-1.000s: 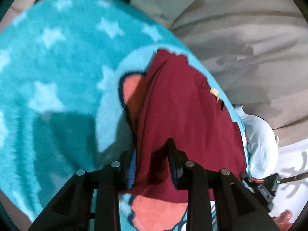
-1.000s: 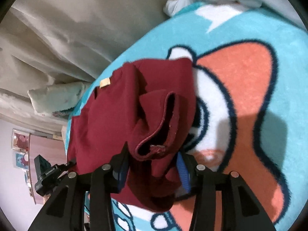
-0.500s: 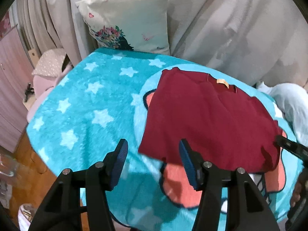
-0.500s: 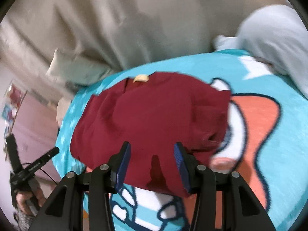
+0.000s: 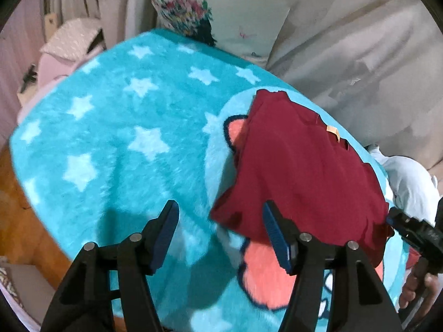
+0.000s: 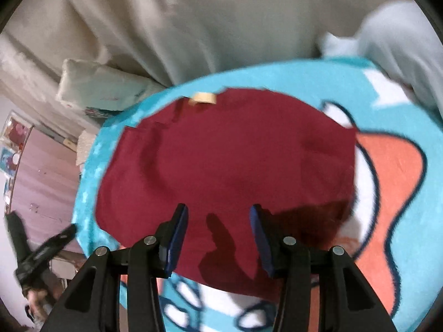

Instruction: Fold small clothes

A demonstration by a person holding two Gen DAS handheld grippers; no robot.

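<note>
Left wrist view shows the maroon shirt (image 5: 304,171) lying spread on a turquoise star-print blanket (image 5: 124,138), which covers what looks like a bed; its collar end with the tan label (image 5: 331,131) points to the far side, toward the beige curtain (image 5: 360,55), and its hem lies nearest both tools. So the long axis, collar to hem, runs roughly near to far, slanted a little to the right. From the left tool (image 5: 218,235) the shirt sits ahead and to the right: only its near-left corner reaches the gap between the fingers, and nothing is pinched there, since the jaws are opening over bare blanket. In the right wrist view the right tool (image 6: 218,238) hangs directly above the hem, its fingers partly apart with no cloth between them, its shadow falling on the maroon fabric. By my reckoning the right hand is better placed for the hem, while the left must shift rightward to reach its corner. A floral pillow (image 5: 221,8) leans at the far end, and pale blue cloth (image 5: 407,182) is bunched at the right.
</note>
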